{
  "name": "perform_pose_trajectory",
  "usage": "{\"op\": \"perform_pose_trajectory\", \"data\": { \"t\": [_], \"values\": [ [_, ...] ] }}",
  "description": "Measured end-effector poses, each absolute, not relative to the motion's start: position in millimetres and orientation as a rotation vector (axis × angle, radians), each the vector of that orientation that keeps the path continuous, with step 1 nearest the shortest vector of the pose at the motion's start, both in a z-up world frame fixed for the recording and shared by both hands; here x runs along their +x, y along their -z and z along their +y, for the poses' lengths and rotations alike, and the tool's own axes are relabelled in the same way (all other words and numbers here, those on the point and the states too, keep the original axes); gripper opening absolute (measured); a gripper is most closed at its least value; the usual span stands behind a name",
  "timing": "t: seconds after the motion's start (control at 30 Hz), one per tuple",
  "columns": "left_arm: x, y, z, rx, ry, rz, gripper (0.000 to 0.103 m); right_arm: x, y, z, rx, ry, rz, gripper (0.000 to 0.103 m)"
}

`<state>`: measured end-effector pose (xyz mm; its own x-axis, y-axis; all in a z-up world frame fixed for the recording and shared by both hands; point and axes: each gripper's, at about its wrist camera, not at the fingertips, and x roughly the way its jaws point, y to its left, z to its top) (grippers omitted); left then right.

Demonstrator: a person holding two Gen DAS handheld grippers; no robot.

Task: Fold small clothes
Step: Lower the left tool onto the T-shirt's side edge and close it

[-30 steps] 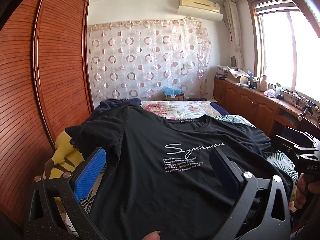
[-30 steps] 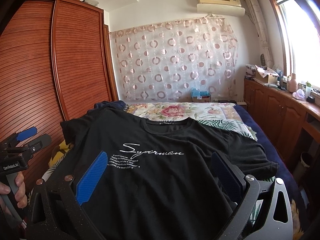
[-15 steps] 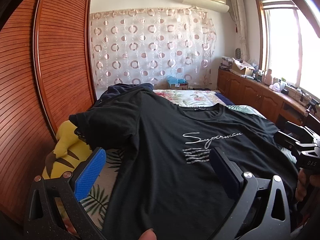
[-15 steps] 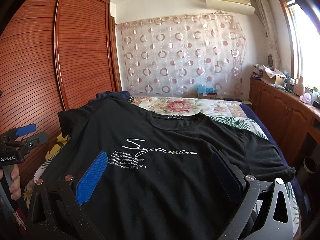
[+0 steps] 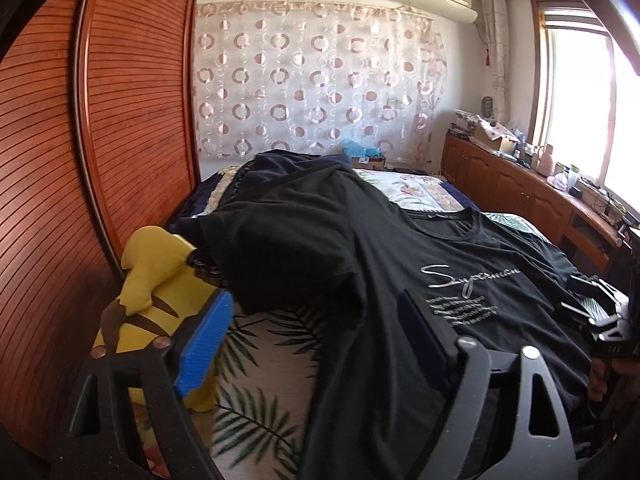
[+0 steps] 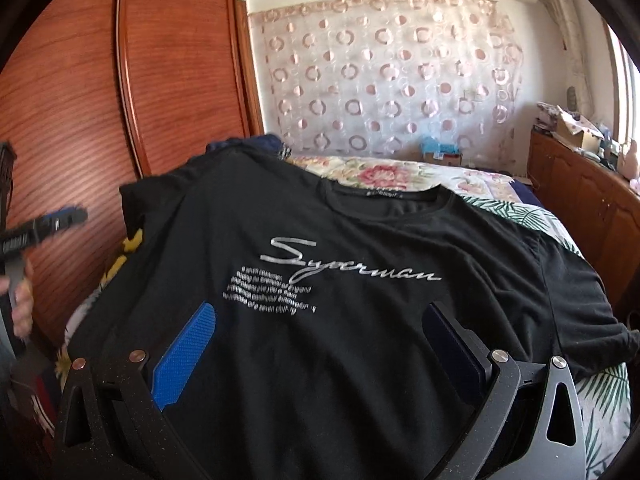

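Observation:
A black T-shirt (image 6: 360,320) with white "Superman" script lies face up, spread on the bed; it also shows in the left wrist view (image 5: 380,280). My left gripper (image 5: 316,332) is open and empty, low over the shirt's left side near its left sleeve (image 5: 280,264). My right gripper (image 6: 316,344) is open and empty, over the shirt's lower front below the print. The left gripper also shows blurred at the left edge of the right wrist view (image 6: 52,224). The right gripper shows at the right edge of the left wrist view (image 5: 596,312).
A yellow plush toy (image 5: 160,292) lies at the bed's left edge beside the wooden wardrobe (image 5: 100,160). A dark garment (image 5: 288,164) is bunched at the far end of the floral bedspread (image 6: 400,172). Wooden cabinets (image 5: 520,192) run along the right wall.
The left gripper has swung left toward the shirt's left sleeve and the plush toy. The right gripper has moved closer over the shirt's front. Both stayed open.

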<state>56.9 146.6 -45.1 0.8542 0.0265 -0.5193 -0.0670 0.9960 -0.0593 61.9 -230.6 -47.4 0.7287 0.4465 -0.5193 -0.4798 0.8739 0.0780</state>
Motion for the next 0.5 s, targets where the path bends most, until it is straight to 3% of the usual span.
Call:
{"op": "perform_pose_trajectory", "data": {
  "t": [0.1,0.27,0.5],
  "values": [
    [66.9,48.3,164.0,-0.089,-0.063,0.571,0.075,61.0,46.2,-233.2,-0.079,-0.505,0.578,0.103],
    [87.9,56.6,190.7,-0.147,-0.063,0.610,0.054,58.9,45.4,-236.7,-0.102,-0.502,0.600,0.103],
    [129.5,76.8,215.1,-0.158,-0.043,0.692,0.053,56.7,42.9,-222.8,-0.156,-0.514,0.614,0.103]
  ]
}}
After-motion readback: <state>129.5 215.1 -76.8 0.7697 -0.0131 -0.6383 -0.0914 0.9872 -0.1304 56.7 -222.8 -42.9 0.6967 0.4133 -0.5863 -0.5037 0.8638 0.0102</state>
